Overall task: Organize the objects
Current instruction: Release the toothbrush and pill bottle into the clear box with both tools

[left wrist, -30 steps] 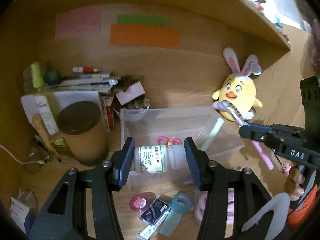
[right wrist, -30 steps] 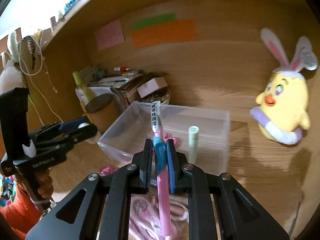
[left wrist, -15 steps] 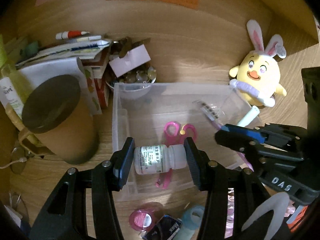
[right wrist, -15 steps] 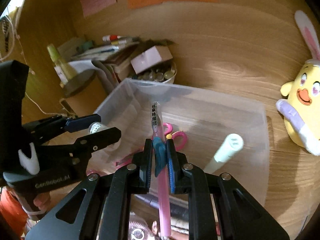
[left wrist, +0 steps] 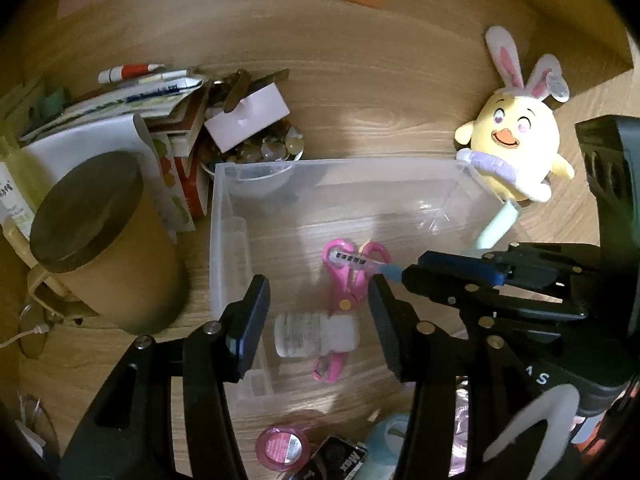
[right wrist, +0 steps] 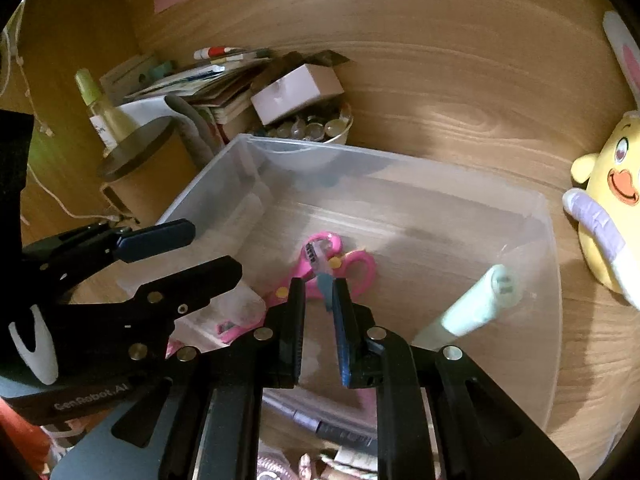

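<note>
A clear plastic box (left wrist: pixel 360 162) holds pink scissors (left wrist: pixel 348 276). A white pill bottle (left wrist: pixel 316 334) is blurred, low in the box, and touches neither pad. My left gripper (left wrist: pixel 318 284) hangs open above it. My right gripper (right wrist: pixel 319 284) is over the box too, its jaws slightly apart. The pink pen's blue grip (right wrist: pixel 326 288) sits loose at their tips, narrower than the gap. Its labelled clear tip (right wrist: pixel 314 254) points at the scissors (right wrist: pixel 360 268). A mint marker (right wrist: pixel 472 308) leans on the box's right wall.
A brown lidded cup (left wrist: pixel 92 232) stands left of the box, with a stack of papers and pens (left wrist: pixel 132 92) behind it. A bowl of glass beads (left wrist: pixel 260 152) touches the back wall. A yellow bunny plush (left wrist: pixel 516 148) sits at the right. Small items (left wrist: pixel 282 448) lie in front.
Both grippers came down over the box. The bottle has left the left gripper's pads and dropped into the box. The pen now looks smaller and loose in the right jaws.
</note>
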The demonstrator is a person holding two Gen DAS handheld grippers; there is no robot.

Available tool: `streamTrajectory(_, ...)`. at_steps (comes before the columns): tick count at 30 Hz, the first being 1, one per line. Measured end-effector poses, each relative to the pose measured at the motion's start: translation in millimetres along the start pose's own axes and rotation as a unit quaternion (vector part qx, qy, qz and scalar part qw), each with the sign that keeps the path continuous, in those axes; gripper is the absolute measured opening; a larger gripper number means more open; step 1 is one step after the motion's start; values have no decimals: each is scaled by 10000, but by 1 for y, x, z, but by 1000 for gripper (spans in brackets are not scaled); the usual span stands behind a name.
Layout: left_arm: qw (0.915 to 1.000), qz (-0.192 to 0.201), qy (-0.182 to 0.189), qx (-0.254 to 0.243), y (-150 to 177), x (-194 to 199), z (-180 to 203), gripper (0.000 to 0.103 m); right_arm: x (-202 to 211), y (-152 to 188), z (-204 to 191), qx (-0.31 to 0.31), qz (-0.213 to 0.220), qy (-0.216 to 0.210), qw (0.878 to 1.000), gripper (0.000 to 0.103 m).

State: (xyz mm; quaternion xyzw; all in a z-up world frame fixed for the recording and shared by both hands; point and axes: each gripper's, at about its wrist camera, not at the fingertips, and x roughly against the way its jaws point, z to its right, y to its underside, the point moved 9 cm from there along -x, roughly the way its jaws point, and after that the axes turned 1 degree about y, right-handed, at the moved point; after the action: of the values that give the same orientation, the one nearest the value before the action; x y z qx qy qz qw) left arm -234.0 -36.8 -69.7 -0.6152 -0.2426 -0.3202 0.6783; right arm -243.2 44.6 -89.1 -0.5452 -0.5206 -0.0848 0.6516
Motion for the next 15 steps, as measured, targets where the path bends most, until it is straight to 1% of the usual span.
streamTrajectory(4,10000,53,32,31,0,7,-1,51,10,2,-4,39,74,-50,10000,12)
streamTrajectory(11,9997,212,40,90,0,25,-4,52,37,5,-12,182,340,-19,9993,13)
streamTrajectory(15,9991,413,9,-7,1,43,-2,59,57,10,-15,282,521,49,9982,15)
